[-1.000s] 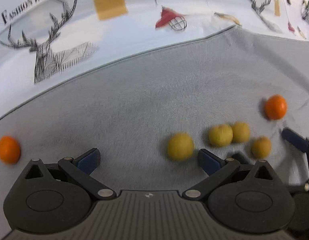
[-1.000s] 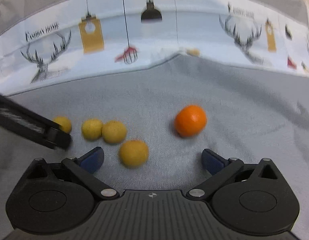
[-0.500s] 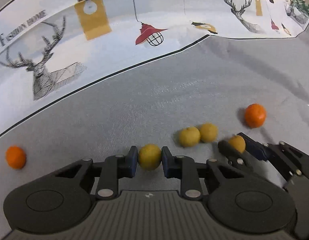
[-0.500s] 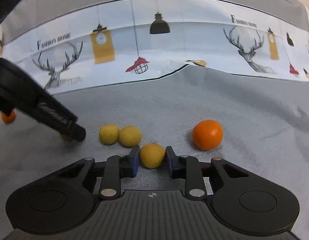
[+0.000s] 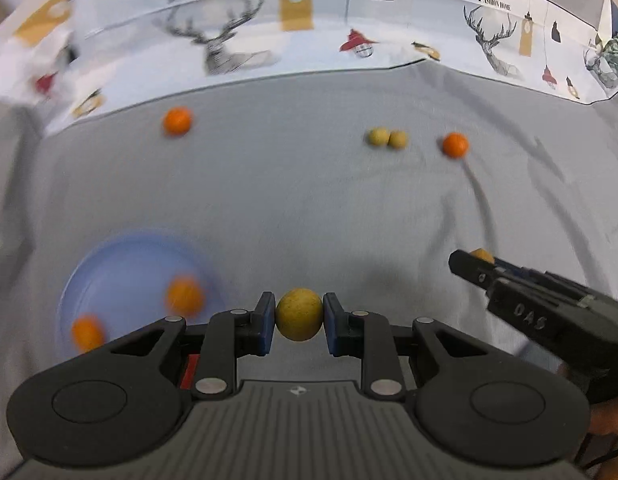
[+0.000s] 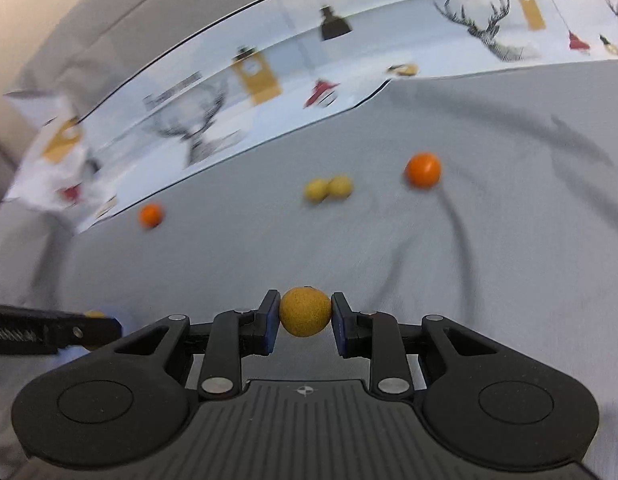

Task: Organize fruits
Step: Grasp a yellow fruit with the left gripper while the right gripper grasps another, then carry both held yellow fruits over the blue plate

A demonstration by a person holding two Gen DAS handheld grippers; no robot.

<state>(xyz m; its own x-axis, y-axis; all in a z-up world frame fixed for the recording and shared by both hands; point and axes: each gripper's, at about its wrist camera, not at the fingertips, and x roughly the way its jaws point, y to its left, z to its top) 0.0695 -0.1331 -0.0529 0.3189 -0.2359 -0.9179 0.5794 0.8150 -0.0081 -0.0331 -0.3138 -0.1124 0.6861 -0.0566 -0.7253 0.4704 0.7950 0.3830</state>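
My left gripper (image 5: 299, 320) is shut on a yellow fruit (image 5: 299, 319) and holds it above the grey cloth. My right gripper (image 6: 305, 317) is shut on a darker yellow fruit (image 6: 305, 312); it also shows in the left wrist view (image 5: 482, 258) at the right. A blue plate (image 5: 121, 264) at lower left holds two oranges (image 5: 184, 295). On the cloth lie two yellow fruits (image 5: 387, 138) touching each other, an orange (image 5: 455, 145) to their right and another orange (image 5: 177, 121) at far left.
The grey cloth (image 5: 309, 208) has folds on the right. A printed white cloth (image 5: 309, 32) with deer and lamps runs along the back. The left gripper's arm (image 6: 49, 330) crosses the lower left of the right wrist view.
Both grippers closed on a yellow fruit each, lifted and pulled back from the fruit group. The blue plate with oranges has come into the left wrist view.
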